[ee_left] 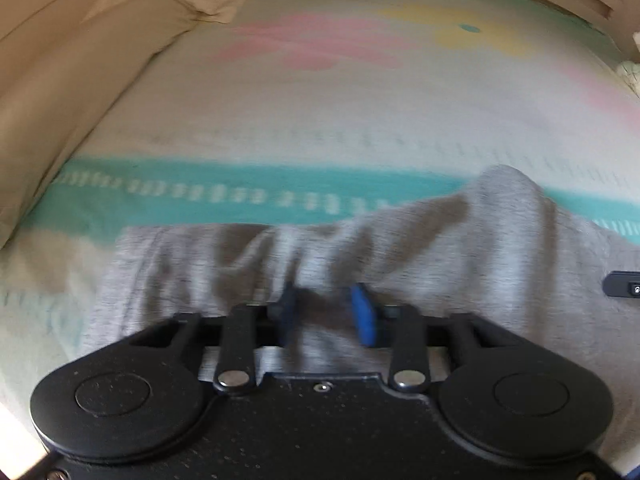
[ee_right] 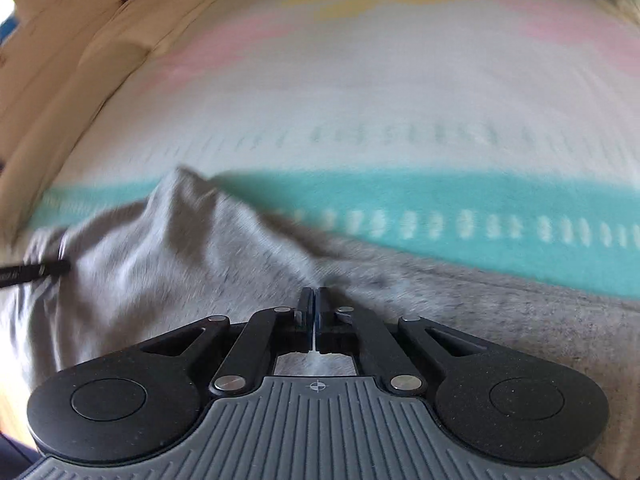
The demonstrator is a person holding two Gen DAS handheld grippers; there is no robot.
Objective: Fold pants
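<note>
Bed surface: pale bedsheet (ee_left: pixel 360 120) with a teal stripe (ee_left: pixel 240 196), pink and yellow flower print, both views motion-blurred. Tan pillow (ee_left: pixel 72 60) lies beyond the stripe's left end in the left wrist view.

Grey knit pants (ee_left: pixel 420 248) lie rumpled on the sheet on the near side of the teal stripe, one bunched peak reaching up over the stripe's edge.

Left claw (ee_left: pixel 326 314): blue pads (ee_left: pixel 362 312) stand apart with a ridge of grey fabric between them; too blurred to tell whether they press on it.

Right claw (ee_right: pixel 315 306): jaws clenched together, pinching a fold of the pants (ee_right: pixel 200 264) at the tips, cloth drawn up into creases toward the grip.

Each claw shows at the edge of the other's view as a dark tip over the fabric, near the stripe.
</note>
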